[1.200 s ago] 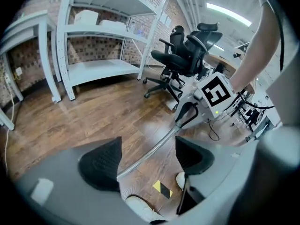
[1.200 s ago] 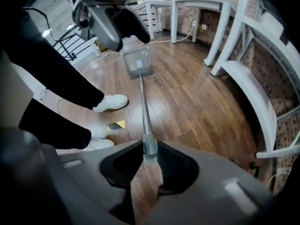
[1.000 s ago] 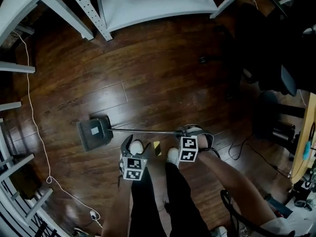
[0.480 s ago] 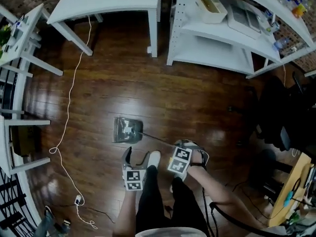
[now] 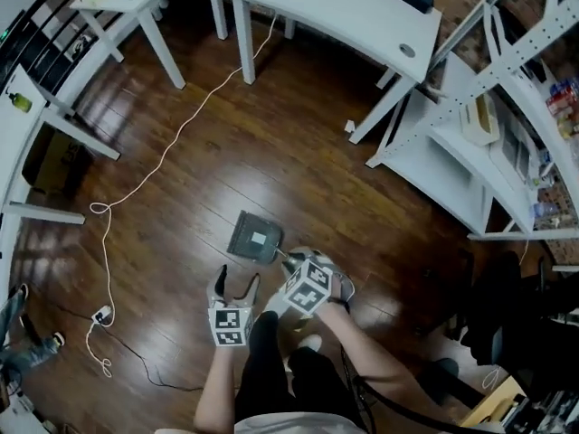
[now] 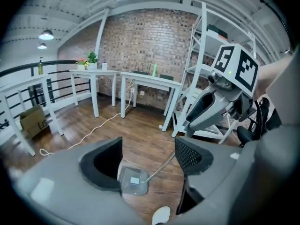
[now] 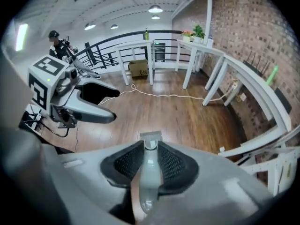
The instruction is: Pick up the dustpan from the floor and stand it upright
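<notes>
The grey dustpan (image 5: 255,239) rests its pan on the wooden floor, with its thin handle (image 5: 282,259) rising towards me. My right gripper (image 5: 291,266) is shut on the handle's grey grip (image 7: 148,172), and the pan (image 7: 151,136) shows just beyond the jaws. My left gripper (image 5: 235,286) hangs to the left of the handle, apart from it. Its jaws are closing with nothing between them; the pan (image 6: 132,181) and handle (image 6: 161,165) show on the floor beyond them. The right gripper (image 6: 220,93) appears at the upper right of the left gripper view.
White desks (image 5: 344,12) and white shelving (image 5: 488,143) stand at the far side. A white cable (image 5: 136,183) snakes over the floor at the left. My legs and shoes (image 5: 312,342) are below the grippers. A dark chair (image 5: 534,324) stands at the right.
The handle lay flat across the floor; now it rises steeply in the right gripper. Both grippers have come up, the left one rolling beside it. The view has swung towards the desks.
</notes>
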A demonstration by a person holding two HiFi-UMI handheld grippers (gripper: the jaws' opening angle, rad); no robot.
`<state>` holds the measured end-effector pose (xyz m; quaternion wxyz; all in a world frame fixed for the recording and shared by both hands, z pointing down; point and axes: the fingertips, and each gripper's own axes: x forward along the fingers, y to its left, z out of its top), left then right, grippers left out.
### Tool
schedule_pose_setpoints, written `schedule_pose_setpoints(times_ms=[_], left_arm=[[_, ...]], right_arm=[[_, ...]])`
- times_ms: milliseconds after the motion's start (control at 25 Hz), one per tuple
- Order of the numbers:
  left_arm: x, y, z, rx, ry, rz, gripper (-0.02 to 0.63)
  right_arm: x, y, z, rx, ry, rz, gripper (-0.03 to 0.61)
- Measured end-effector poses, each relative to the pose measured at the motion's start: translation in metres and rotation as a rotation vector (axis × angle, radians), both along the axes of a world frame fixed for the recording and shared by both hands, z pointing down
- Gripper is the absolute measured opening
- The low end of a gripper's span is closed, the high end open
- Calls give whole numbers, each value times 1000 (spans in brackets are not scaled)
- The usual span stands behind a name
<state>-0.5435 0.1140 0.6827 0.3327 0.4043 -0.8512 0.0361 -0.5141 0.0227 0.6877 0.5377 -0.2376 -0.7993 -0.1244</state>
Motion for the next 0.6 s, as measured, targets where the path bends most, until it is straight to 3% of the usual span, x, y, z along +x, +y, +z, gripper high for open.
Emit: schedule_pose_setpoints(times_ms=[160, 320, 440, 600], left_arm=[[-38, 26, -18, 50, -49, -85, 368], [-61, 64, -34, 56, -65, -148, 368], [-66, 71, -52, 68, -79, -164, 368], [-48, 54, -92, 87, -120, -136, 368]], right_arm=[[-60, 38, -1, 20, -28, -87, 83], [-85, 53, -4, 95, -69, -87, 83], [-81, 55, -19, 61, -120, -68, 179], [-49, 47, -68, 9, -224, -15, 213]])
